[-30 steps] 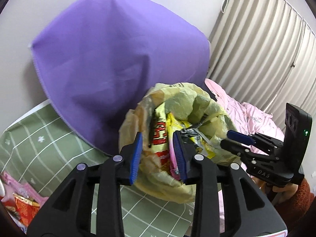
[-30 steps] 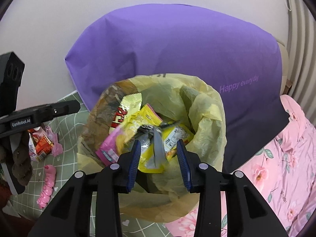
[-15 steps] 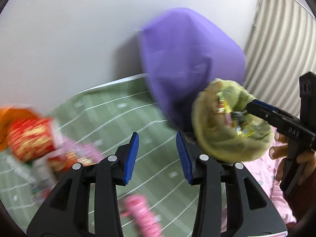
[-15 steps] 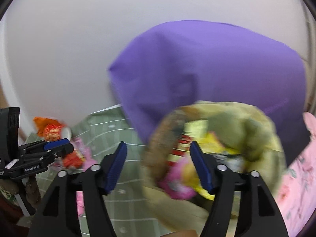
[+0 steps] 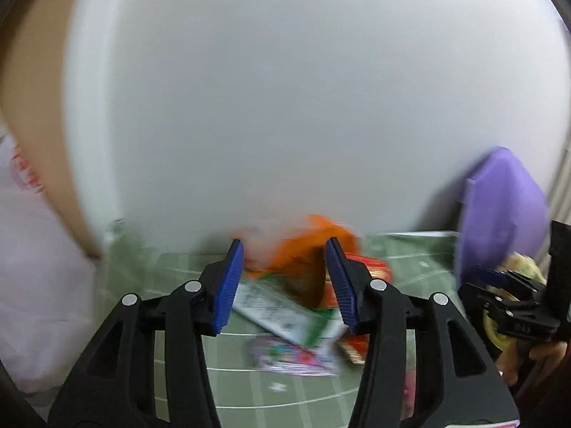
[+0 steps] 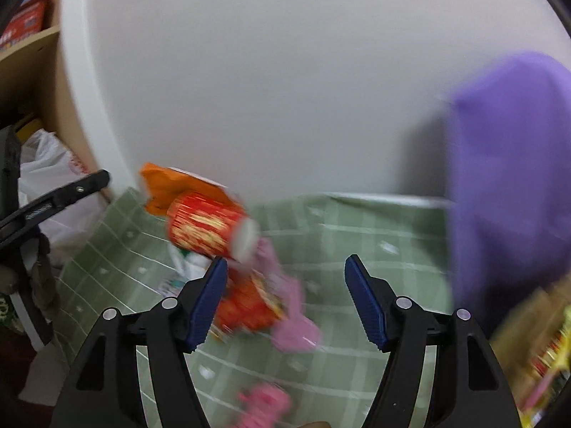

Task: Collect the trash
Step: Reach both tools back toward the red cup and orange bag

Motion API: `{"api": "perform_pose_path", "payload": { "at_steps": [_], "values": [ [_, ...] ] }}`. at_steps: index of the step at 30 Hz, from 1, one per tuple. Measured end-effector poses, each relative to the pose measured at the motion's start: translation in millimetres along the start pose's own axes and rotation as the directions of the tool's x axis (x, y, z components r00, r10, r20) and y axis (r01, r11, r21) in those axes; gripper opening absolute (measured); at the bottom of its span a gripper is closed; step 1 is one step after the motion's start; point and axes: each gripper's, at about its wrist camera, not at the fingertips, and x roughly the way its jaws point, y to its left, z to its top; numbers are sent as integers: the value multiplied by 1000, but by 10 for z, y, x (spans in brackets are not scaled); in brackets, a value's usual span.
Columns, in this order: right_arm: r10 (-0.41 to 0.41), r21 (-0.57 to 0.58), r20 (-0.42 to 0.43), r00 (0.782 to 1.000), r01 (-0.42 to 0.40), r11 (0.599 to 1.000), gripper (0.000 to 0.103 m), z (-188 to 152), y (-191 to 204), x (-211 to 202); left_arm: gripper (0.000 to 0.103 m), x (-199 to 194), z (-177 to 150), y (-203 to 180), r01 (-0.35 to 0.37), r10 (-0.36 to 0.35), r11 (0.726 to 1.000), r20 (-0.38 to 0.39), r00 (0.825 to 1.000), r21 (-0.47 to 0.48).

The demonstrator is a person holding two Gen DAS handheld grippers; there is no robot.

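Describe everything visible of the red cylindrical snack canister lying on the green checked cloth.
The red snack canister lies on its side on the green checked cloth, its whitish end facing right. Its shiny red wall carries gold print, unreadable through motion blur. An orange wrapper sits against its far left side, and other red and pink wrappers crowd its near side. Neither gripper touches it.

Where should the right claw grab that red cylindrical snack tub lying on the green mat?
Grip the red tub across its round middle, coming down from above. It appears to lie on its side, pale end toward the camera, so the curved wall suits the open right claw. Motion blur hides details.
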Motion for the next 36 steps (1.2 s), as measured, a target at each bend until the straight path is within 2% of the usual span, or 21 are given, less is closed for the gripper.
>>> {"api": "perform_pose_path", "payload": {
  "at_steps": [4, 9, 12, 15, 18, 21, 23, 26, 29, 31, 33, 36],
  "values": [
    [45, -77, 5, 999, -44, 996, 65, 251, 437, 409, 46, 95, 15, 293, -64, 62, 996, -33, 998, -60],
    [49, -156, -23, 999, -52, 986, 65, 399, 801, 913, 47, 302, 98, 431, -33, 23, 993, -84, 996, -117],
    [37, -194, -56, 998, -48, 980, 65, 337, 801, 1018, 49, 464, 244, 401, 6, -19, 991, -93, 995, -136],
    [24, -181, -77, 997, -37, 983, 65, 192, 615, 947, 50, 700, 372, 346, 40, -59, 987, -121, 991, -154],
    [5, -144, -110, 994, -20, 989, 65, 6, 348, 846, 50, 989, 401, 224, 14, -32, 993, -162, 986, -114],
    [-42, -103, -136, 990, 28, 994, 65, -187, 92, 726, 50, 1239, 278, 119, 18, -32, 998, -231, 972, -63],
    [-37, -60, -129, 991, 29, 998, 65, -253, -46, 618, 50, 1322, 136, 65, 28, -37, 999, -272, 962, -35],
    [7, -31, -97, 995, -10, 999, 65, -277, -136, 450, 50, 1329, -78, -1, 63, -61, 998, -315, 947, -6],
    [49, -48, -112, 993, -54, 997, 65, -240, -148, 422, 50, 1201, -293, -51, 70, -58, 997, -338, 939, 21],
    [63, -27, -89, 994, -66, 997, 65, -226, -113, 413, 50, 1102, -392, -45, 69, -62, 998, -339, 939, 9],
    [68, 3, -25, 997, -68, 998, 65, -201, -53, 338, 50, 1004, -443, -44, 80, -74, 997, -339, 938, 3],
    [28, 7, 20, 999, -28, 1000, 65, -152, -17, 209, 50, 862, -494, -92, 85, -68, 996, -322, 944, 39]
  ]
}}
